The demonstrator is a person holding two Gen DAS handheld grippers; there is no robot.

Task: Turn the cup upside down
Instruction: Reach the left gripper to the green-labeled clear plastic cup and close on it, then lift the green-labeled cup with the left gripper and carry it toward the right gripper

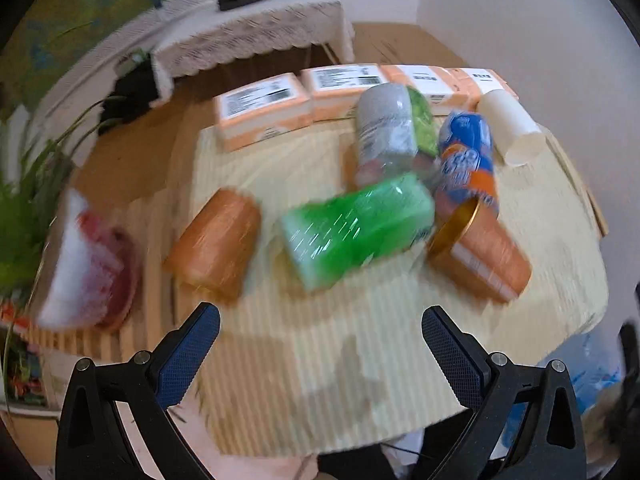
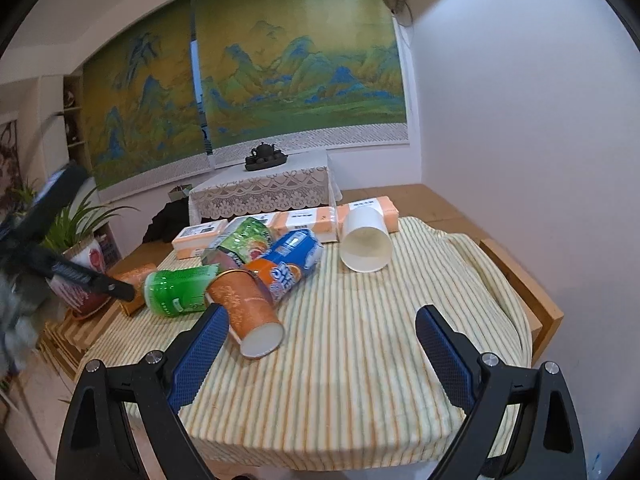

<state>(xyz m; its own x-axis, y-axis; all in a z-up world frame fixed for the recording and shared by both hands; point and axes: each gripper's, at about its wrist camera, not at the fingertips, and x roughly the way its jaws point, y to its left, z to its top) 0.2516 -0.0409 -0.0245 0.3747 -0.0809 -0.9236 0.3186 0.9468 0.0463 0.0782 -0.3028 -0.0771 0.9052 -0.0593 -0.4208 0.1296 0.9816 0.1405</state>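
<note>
The left gripper [image 1: 320,344] was seen with its jaws set wide and nothing between them, above the near part of the striped cloth [image 1: 280,360]. This view was strongly blurred, so labels could not be read. A white paper cup [image 1: 508,128] was found lying on its side at the far right, near the row of orange boxes [image 1: 264,112]. An orange cup [image 1: 480,256] lay tipped beside a green can [image 1: 360,224] and a blue and orange can [image 1: 464,160]. Another orange object [image 1: 216,244] at the left was too smeared to be identified.

In the right wrist view, the right gripper [image 2: 322,332] was also held wide and empty. The white paper cup [image 2: 366,240] was shown on its side, mouth toward the camera, apart from the pile. The orange cup [image 2: 244,312] lay just beside the left finger [image 2: 200,356]. The left gripper [image 2: 72,268] was cut off at the left edge and blurred.
</note>
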